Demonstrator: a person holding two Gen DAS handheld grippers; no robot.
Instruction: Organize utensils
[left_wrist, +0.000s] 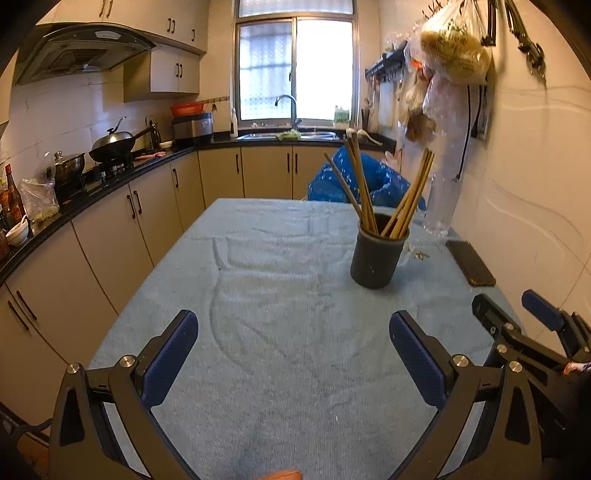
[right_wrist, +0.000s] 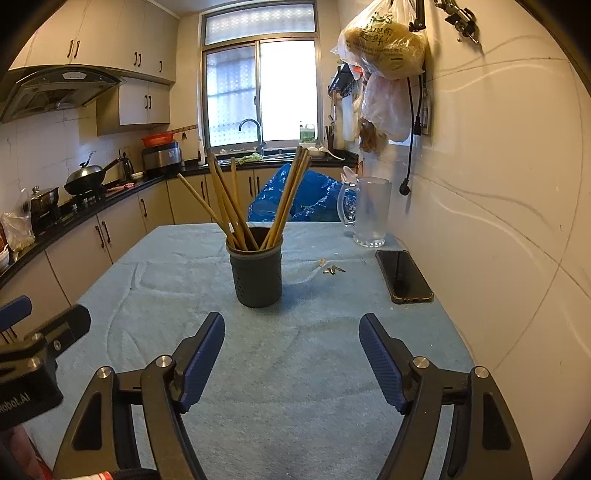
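A dark grey utensil holder (left_wrist: 375, 254) (right_wrist: 256, 271) stands upright on the table, which a light blue cloth (left_wrist: 280, 288) (right_wrist: 295, 354) covers. Several wooden chopsticks (left_wrist: 364, 188) (right_wrist: 236, 206) lean outwards in it. My left gripper (left_wrist: 293, 332) is open over the cloth, nearer than the holder and to its left, nothing between its blue pads. My right gripper (right_wrist: 291, 332) is open too, just short of the holder and a little to its right, and holds nothing. The right gripper also shows at the right edge of the left wrist view (left_wrist: 517, 310).
A black phone (right_wrist: 403, 275) (left_wrist: 470, 262) lies near the wall on the right. A clear plastic jug (right_wrist: 369, 212) stands behind it, with small scraps (right_wrist: 332, 269) on the cloth. A blue bag (right_wrist: 295, 195) sits beyond the table's far edge. Kitchen counters run along the left.
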